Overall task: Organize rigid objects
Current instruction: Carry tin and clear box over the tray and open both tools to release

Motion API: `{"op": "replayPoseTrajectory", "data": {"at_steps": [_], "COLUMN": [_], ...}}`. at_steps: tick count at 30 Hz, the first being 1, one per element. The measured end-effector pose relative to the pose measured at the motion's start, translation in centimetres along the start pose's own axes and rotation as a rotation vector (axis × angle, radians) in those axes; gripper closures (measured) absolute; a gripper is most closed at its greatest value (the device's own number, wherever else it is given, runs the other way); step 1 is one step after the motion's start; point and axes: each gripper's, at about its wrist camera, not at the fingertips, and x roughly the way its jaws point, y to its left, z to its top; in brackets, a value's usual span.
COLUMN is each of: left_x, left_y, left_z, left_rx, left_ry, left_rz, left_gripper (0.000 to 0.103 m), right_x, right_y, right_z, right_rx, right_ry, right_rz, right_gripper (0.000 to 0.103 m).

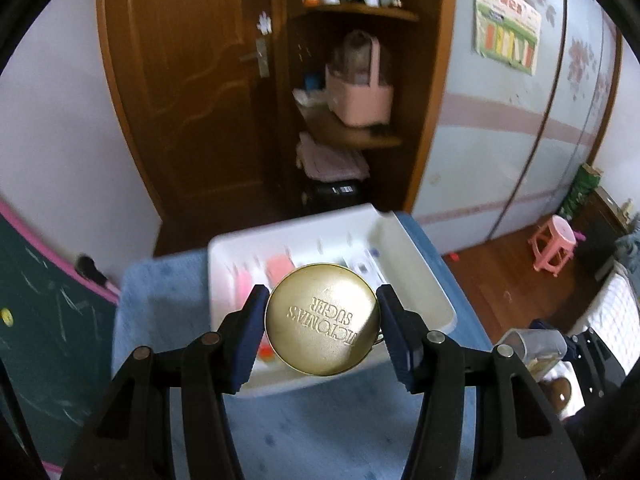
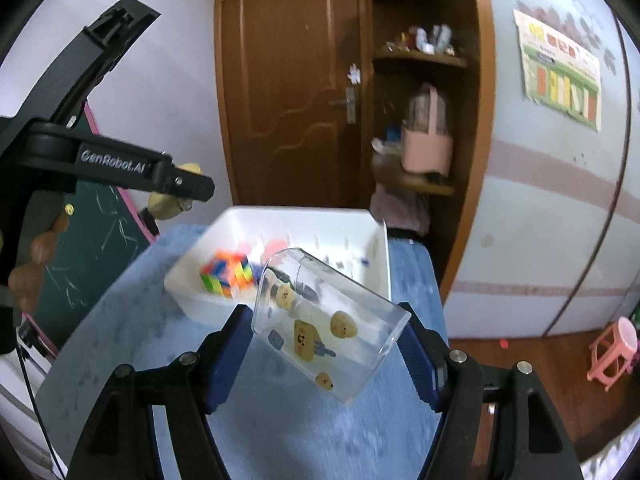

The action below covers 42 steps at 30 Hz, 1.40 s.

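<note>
My left gripper (image 1: 322, 322) is shut on a round gold tin (image 1: 322, 318) with embossed lettering, held in the air in front of a white bin (image 1: 416, 280). In the right wrist view my right gripper (image 2: 326, 340) is shut on a clear plastic box (image 2: 328, 320) with cartoon stickers, tilted, above the blue cloth (image 2: 280, 420). The white bin (image 2: 188, 292) lies beyond it and holds a colourful puzzle cube (image 2: 228, 274) and small pink items. The left gripper (image 2: 176, 196) appears at the upper left of that view, with the gold tin (image 2: 166, 202) between its fingers.
The bin rests on a table covered with blue cloth (image 1: 320, 432). A green chalkboard (image 1: 44, 320) stands to the left. Behind are a brown door (image 1: 200, 100), corner shelves with a pink basket (image 1: 360, 96), a wardrobe, and a pink stool (image 1: 554, 242) on the wooden floor.
</note>
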Motion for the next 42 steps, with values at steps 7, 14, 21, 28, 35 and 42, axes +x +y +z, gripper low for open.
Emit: {"op": "replayPoseTrajectory", "data": {"at_steps": [7,14,21,28,35,42], "left_x": [2.9,10.2,15.4,18.1,18.2,16.8], "left_y": [1.4,2.4,1.8,1.7,1.6,2.3], "left_z": [4.1,4.9,3.1,1.9,1.1,0.9], "left_rx": [0.023,0.001,0.051,0.053,0.025,-0.012], "left_ry": [-0.021,0.106,0.190,0.253,0.280,0.281], "left_rz": [0.060,0.099,0.128,0.128,0.109,0.124], "left_gripper": [0.044,0.044,0.044,0.044,0.018,0.015], "right_x": [3.6,9.4,13.8,16.8,18.8,18.4], "right_y": [1.1,0.9,1.0,1.1,1.6,2.5], "right_z": [6.5,11.5,10.0,8.1,6.4,5.0], "right_rx": [-0.021,0.063,0.108,0.104,0.073,0.073], "right_ry": [-0.023,0.035,0.148,0.237,0.331,0.392], "right_rz": [-0.035,-0.105,-0.125,-0.143,-0.121,-0.042], "right_gripper": [0.031,0.031,0.031,0.030,0.030,0.029]}}
